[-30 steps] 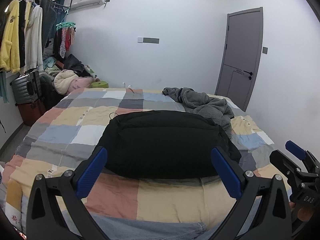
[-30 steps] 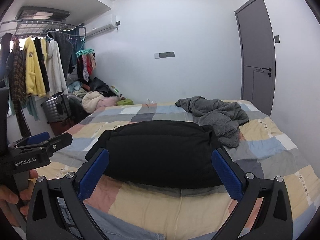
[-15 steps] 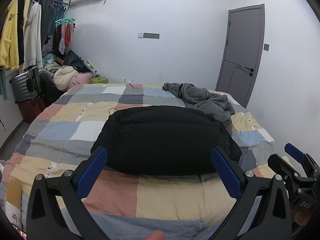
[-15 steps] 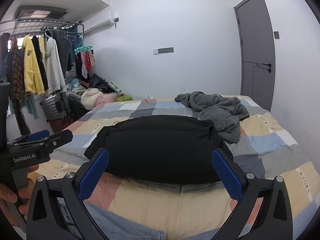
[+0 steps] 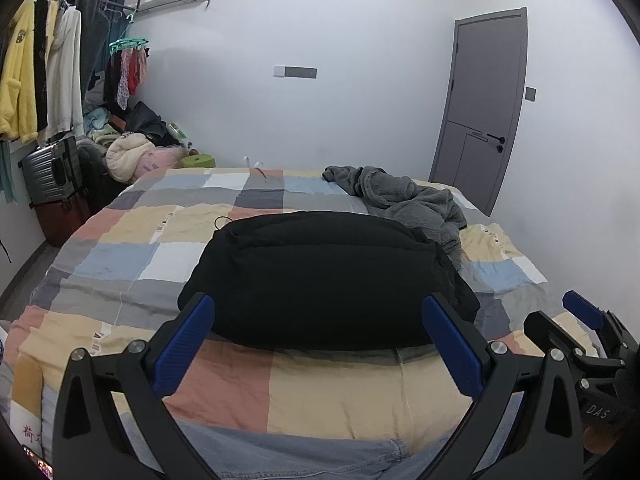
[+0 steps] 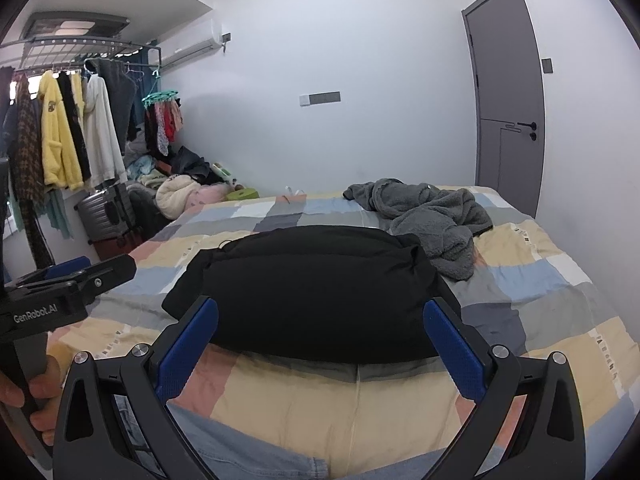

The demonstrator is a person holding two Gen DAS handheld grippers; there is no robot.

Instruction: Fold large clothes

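A black garment [image 5: 324,276] lies folded into a thick bundle on the patchwork quilt [image 5: 336,396], in the middle of the bed; it also shows in the right wrist view [image 6: 316,292]. My left gripper [image 5: 320,340] is open and empty, held above the bed's near edge, short of the bundle. My right gripper [image 6: 320,344] is open and empty too, at the same distance. A crumpled grey fleece garment [image 5: 408,204] lies at the far right of the bed [image 6: 432,216]. Each gripper shows in the other's view: right [image 5: 580,316], left [image 6: 76,280].
Blue denim [image 5: 288,456] lies at the bed's near edge. A clothes rack [image 6: 68,132] with hanging clothes, a suitcase [image 5: 52,168] and a pile of clothes [image 5: 132,152] stand on the left. A grey door [image 5: 484,104] is at the right.
Both grippers have drifted slightly back and up from the bed. The black bundle has not moved and both grippers stay open.
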